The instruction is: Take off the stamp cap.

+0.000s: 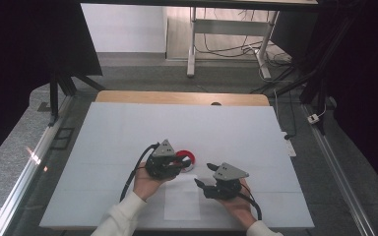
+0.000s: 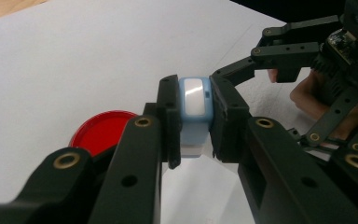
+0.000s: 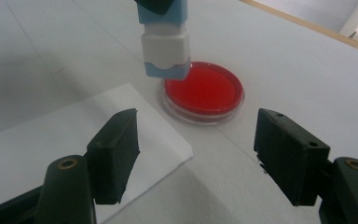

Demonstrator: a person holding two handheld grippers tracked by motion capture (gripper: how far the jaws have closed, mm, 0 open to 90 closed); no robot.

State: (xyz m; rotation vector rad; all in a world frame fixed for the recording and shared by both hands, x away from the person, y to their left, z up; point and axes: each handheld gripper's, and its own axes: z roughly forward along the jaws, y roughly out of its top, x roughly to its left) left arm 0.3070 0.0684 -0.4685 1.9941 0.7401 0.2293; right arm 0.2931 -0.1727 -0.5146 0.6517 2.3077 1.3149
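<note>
Item: blue-and-white block, pinched in your left hand-held gripper (image 2: pixel 195 119).

Your left hand-held gripper clamps the blue-and-white block (image 2: pixel 194 105) above the table (image 1: pixel 128 128), just beside the red dish (image 3: pixel 203 91) at the dish's 9 o'clock. Your right hand-held gripper (image 3: pixel 198 149) stands spread, nothing between its jaws, white paper sheet (image 3: pixel 37 144) at its 9 o'clock.

Left tool (image 2: pixel 195 119) clamped shut, palm beneath; right tool (image 3: pixel 196 156) spread wide, level.
</note>
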